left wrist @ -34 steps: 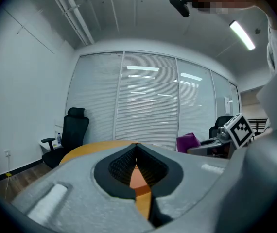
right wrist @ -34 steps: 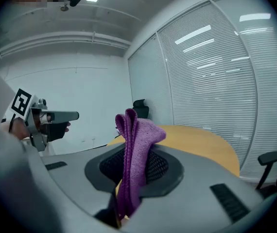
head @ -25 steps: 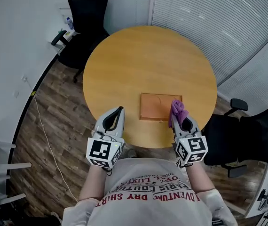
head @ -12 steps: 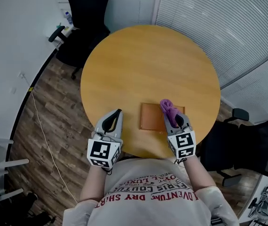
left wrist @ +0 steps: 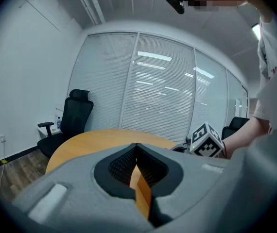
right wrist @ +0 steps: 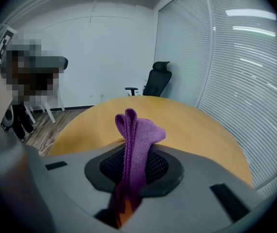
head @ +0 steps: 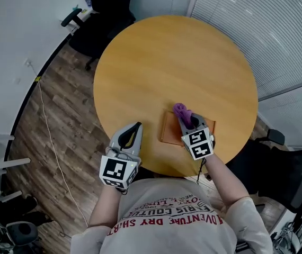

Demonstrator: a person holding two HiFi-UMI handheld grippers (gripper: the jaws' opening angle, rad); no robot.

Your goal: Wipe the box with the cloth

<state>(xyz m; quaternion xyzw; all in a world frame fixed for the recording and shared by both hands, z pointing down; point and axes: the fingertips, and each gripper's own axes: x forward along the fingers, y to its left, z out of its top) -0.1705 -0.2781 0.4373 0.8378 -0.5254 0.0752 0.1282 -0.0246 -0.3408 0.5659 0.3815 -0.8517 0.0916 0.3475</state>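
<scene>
On the round wooden worktop (head: 167,57), the box (head: 169,133) lies flat at about 5 o'clock, close to the edge nearest the person. It looks like a low, stiff, light thing with a smooth brown top, so it would probably skid on the polished wood if rubbed hard. The best place to steady it seems to be its free edge at 9 o'clock, pressed from the side or from above. The purple cloth (head: 181,110) is soft, limp and light. It folds over on itself and would slip out of a weak pinch once it drags on the box, so a grip on a thick bunched fold, as here, suits it. The left gripper (head: 134,128) hovers just beside the box at its 9 o'clock side, over the worktop's rim. Its own view shows its jaws (left wrist: 137,148) brought together at the tips with nothing between them, only a sliver of worktop showing through below. The right gripper (head: 188,120) sits over the box, its jaws closed tight on the cloth (right wrist: 136,130). A doubled fold stands out past the tips toward 11 o'clock, at the box's far edge. Whether that fold touches the box's top cannot be told.
</scene>
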